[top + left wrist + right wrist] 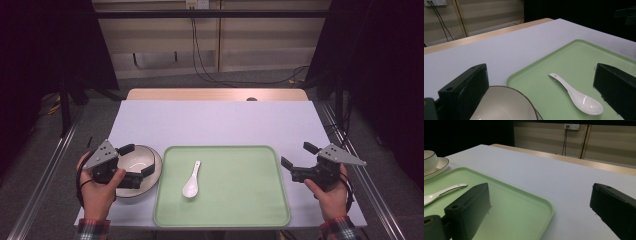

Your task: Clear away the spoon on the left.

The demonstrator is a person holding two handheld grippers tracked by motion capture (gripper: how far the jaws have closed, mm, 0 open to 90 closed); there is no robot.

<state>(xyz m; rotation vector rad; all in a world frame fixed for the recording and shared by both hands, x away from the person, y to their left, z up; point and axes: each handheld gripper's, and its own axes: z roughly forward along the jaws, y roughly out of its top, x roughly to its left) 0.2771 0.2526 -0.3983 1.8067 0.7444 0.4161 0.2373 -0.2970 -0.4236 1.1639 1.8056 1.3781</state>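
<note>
High view shows the left gripper [134, 161] poised over a white bowl [136, 160] that sits on a plate [156, 172] at the near left of the table [215, 122], just left of the green tray [270, 200]. Its jaws stand apart, one over the far-left rim and one toward the right rim, so the bowl lies between and below them, not yet clamped as far as I can tell.

To do this step well, I judge the gripper should come down until one jaw is inside the bowl wall and the other outside, then close on the rim gently, since glazed ware slips and the plate beneath may shift. Lift straight up to clear the plate.

In the left gripper view the bowl's rim [524, 98] shows low between the jaws, with a white spoon [579, 96] on the tray to the right.

The right gripper [297, 161] waits beyond the tray's right edge, jaws apart and holding nothing, well apart from the bowl.
</note>
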